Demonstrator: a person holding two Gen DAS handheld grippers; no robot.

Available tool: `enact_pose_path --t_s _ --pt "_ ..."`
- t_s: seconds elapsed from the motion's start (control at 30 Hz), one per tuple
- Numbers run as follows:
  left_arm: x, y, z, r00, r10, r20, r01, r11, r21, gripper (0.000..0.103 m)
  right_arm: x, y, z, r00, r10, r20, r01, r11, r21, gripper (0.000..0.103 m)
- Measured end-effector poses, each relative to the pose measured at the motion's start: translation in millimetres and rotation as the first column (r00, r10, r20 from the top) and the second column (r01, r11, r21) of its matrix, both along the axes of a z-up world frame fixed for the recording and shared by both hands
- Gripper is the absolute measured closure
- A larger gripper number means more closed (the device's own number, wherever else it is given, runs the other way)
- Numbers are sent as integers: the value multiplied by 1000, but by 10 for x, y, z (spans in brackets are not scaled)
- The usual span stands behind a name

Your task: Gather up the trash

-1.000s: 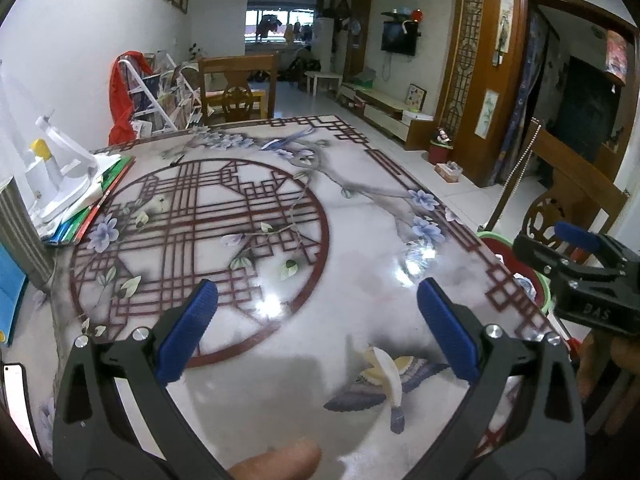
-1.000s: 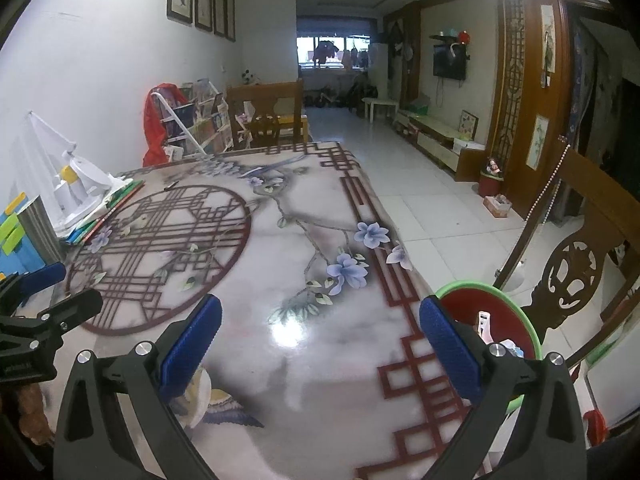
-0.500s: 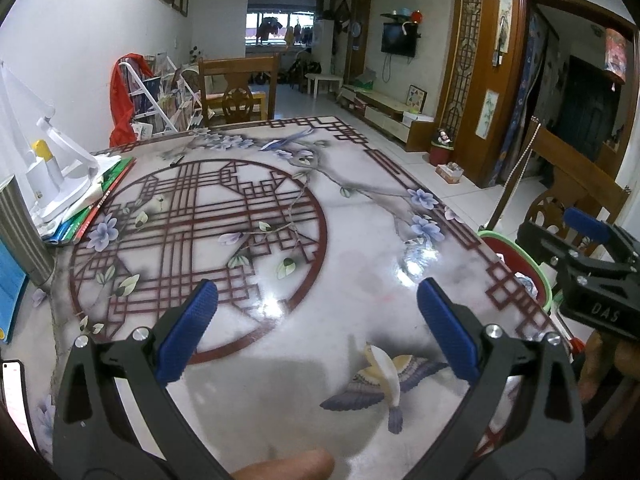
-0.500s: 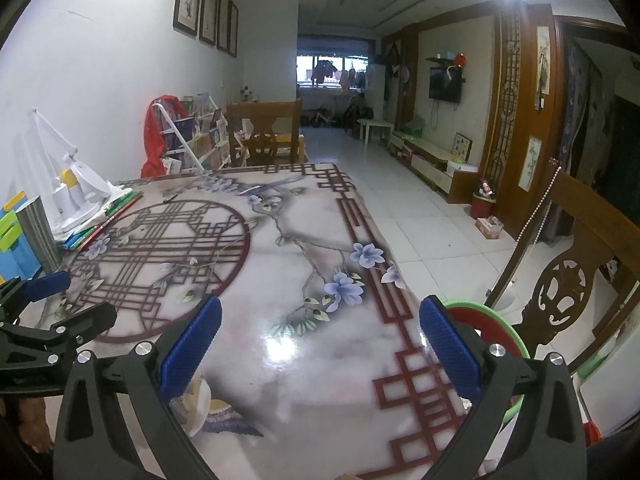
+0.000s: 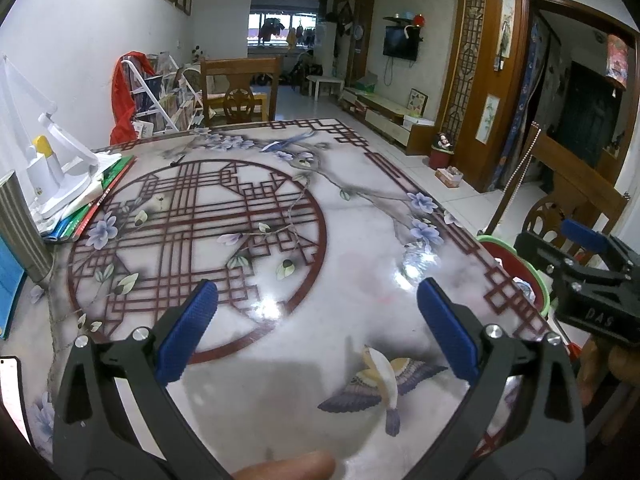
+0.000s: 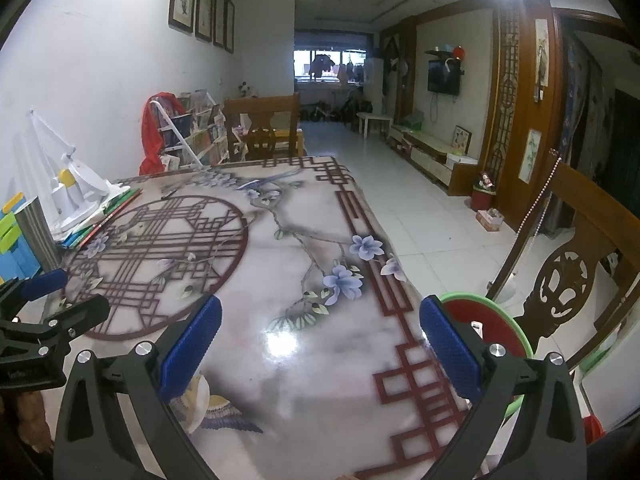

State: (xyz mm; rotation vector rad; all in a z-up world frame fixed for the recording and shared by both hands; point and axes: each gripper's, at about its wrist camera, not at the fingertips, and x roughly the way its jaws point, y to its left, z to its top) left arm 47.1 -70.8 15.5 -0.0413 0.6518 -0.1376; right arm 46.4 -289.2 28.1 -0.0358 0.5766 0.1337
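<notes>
Trash itself is hard to spot on the table: nothing loose shows on the marble top [image 5: 360,272] in either view, and the only bits I can make out sit inside the red bin with the green rim [image 6: 496,328], pale scraps too small to identify. My guess is the collecting is done or nearly so, or the next piece is out of frame.

Left wrist view: the left gripper [image 5: 316,320] fills the bottom of the frame, blue pads spread wide with nothing between them, hovering over the painted bird at lower centre. The right gripper [image 5: 580,276] pokes in at the right edge, just in front of the bin; its jaws look apart too. A fingertip shows at the very bottom. At the left edge there's a white desk lamp [image 5: 60,168] sitting on a stack of books, clearly not trash.

Right wrist view: the right gripper, also wide and empty, is low in the frame, with the bin just past its right pad at lower right, beside the table edge and a carved wooden chair [image 6: 568,280]. The left one sticks in at the lower left.

If there's another piece to grab, I'd scan the table first, come in low, and keep the pads flat, because that glossy top looks slick and light scraps would probably skate away. Glare spots in the middle could hide small stuff too.

Room: long tiled living room, TV on the right wall, framed pictures upper left, book rack and chair at the table's far end.
</notes>
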Motion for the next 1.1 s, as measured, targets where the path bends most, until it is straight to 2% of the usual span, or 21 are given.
enact_pose_path --t_s 0.87,0.97,1.03,1.1 --pt "-14 -53 -22 1000 -5 -10 5 1000 -5 5 0 -19 -52 1000 2 -13 -2 1000 -2 7" --pt "-61 -46 -18 1000 -21 23 21 1000 -20 5 4 -24 -69 1000 2 -19 -2 1000 0 7" --pt "-76 -63 9 999 -9 41 10 1000 -10 5 -8 -25 -84 1000 2 -18 -2 1000 0 7" --pt "-46 -55 -6 1000 12 21 -12 1000 -7 5 -3 -20 -90 1000 4 -17 -4 1000 -2 7"
